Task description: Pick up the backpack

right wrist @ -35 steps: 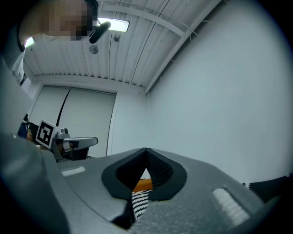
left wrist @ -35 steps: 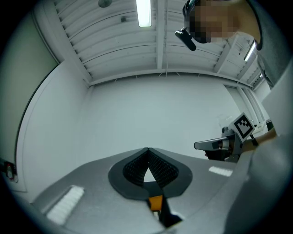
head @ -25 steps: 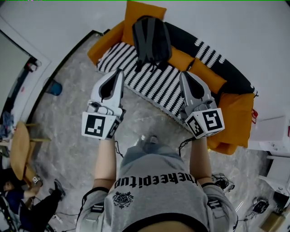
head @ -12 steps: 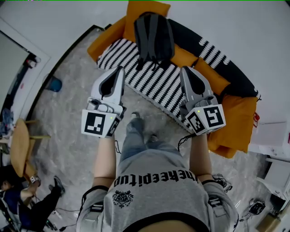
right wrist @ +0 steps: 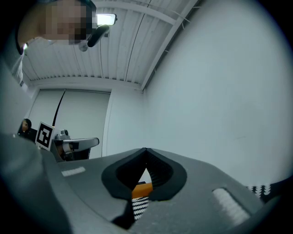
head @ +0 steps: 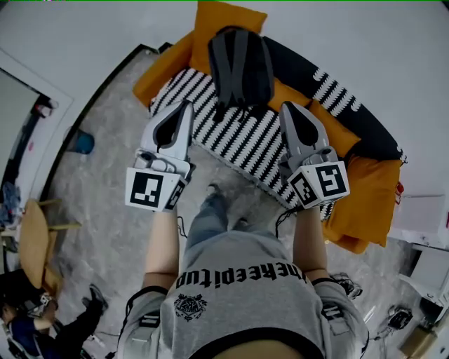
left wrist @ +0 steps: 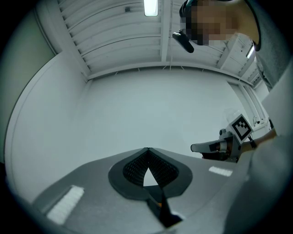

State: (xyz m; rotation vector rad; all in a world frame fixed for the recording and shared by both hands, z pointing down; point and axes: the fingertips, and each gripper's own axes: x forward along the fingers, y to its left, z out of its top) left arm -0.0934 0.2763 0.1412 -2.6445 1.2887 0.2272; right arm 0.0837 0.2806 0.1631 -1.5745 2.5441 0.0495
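A dark grey backpack (head: 240, 66) stands upright on the sofa (head: 245, 133), leaning on an orange back cushion (head: 217, 15). Both grippers are held out side by side, short of the sofa's front edge and well apart from the backpack. My left gripper (head: 187, 106) is shut, tips meeting, nothing in it; in its own view the left gripper (left wrist: 147, 149) faces only bare wall. My right gripper (head: 287, 107) is shut and empty too. In the right gripper view, orange cushion (right wrist: 142, 188) and striped cover (right wrist: 138, 206) show through the hollow behind the closed tips of the right gripper (right wrist: 145, 149).
The sofa has a black-and-white striped cover and orange cushions (head: 365, 189) at its right end. A round wooden table (head: 31, 235) and a seated person (head: 31, 329) are at lower left, a blue object (head: 83, 142) by the wall. Cables (head: 400, 319) lie on the marble floor at right.
The person has stepped toward the sofa, so the sofa and backpack sit slightly lower and nearer in the head view. Both grippers keep the same shut pose.
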